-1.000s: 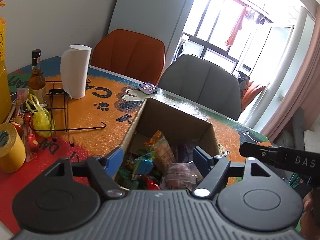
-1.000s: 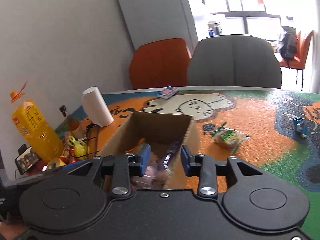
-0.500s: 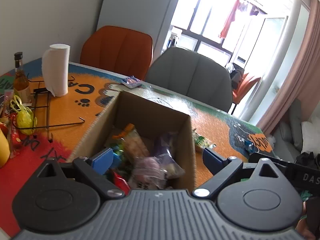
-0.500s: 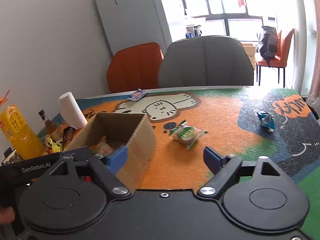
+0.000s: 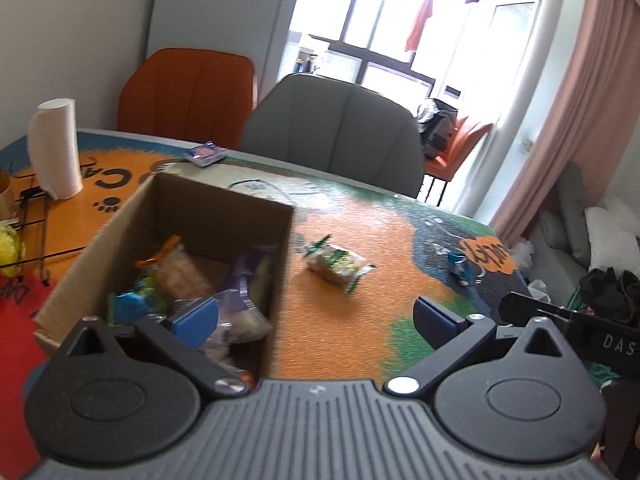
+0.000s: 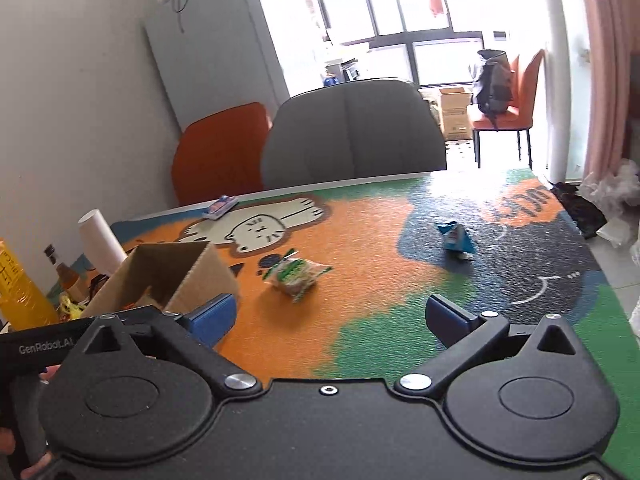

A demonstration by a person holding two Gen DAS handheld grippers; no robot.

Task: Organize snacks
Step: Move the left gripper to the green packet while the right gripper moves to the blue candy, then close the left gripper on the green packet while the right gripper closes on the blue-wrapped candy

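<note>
Open mat [image 6: 360, 320] ahead — only the cardboard box [image 6: 200, 276] blocks the left side.

A home dining area: beyond the tool, an orange chair [image 5: 188, 96] and a grey chair [image 5: 336, 128] face a surface [image 6: 360, 320] covered in a cartoon-cat mat, with laundry [image 5: 420, 20] hanging at the balcony window, pink curtains [image 5: 568, 100] and a sofa [image 5: 572, 232] to the right.

The left gripper [image 5: 316, 316], its jaws just opened wide and empty, hangs over the cardboard box [image 5: 216, 216] (snacks inside); a green snack packet [image 5: 338, 266] lies beside the box.
</note>
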